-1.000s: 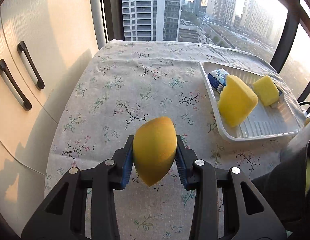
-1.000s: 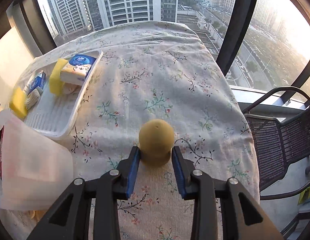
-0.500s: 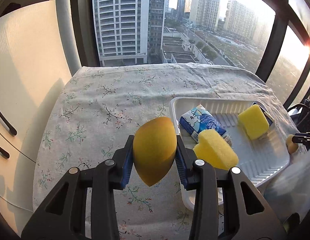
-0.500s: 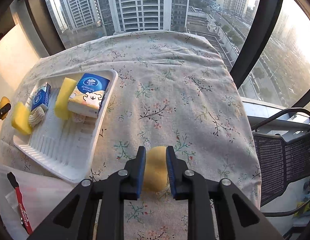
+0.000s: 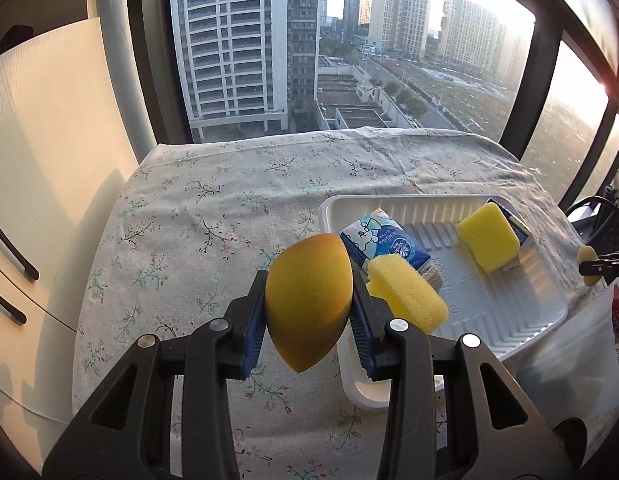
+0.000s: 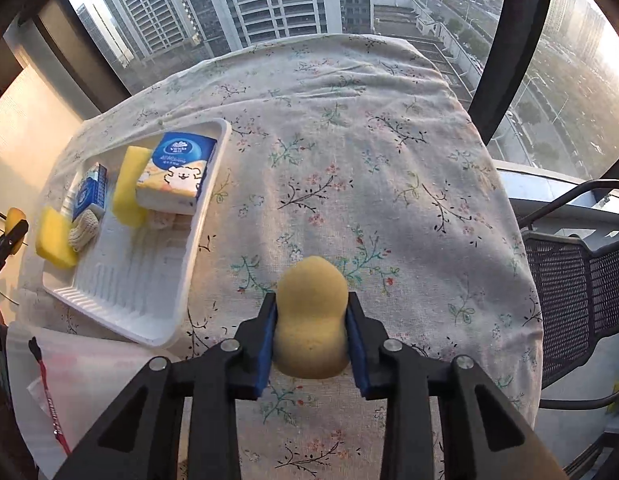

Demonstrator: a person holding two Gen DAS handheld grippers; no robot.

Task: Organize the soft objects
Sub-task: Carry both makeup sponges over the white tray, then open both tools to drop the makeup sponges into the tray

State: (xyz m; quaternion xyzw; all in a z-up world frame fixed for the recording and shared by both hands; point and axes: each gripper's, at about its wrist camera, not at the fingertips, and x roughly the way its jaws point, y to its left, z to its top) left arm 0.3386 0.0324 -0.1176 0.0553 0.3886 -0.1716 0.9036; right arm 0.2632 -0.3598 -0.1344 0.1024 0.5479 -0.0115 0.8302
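My left gripper is shut on an egg-shaped orange-yellow sponge, held above the floral cloth just left of the white tray. My right gripper holds a gourd-shaped beige sponge over the cloth right of the tray, its jaws closing, and the pads pinch the sponge's waist. The tray holds two yellow block sponges, a small blue tissue pack, a larger tissue pack and a knitted piece.
A white cabinet with dark handles stands left of the table. Window frames run behind the table. A black mesh chair sits off the right edge. A clear plastic bag with a red strip lies in front of the tray.
The left gripper carried its sponge right, up to the tray's left edge. The right gripper closed on the beige sponge, lifted it off the cloth and came slightly towards the tray.
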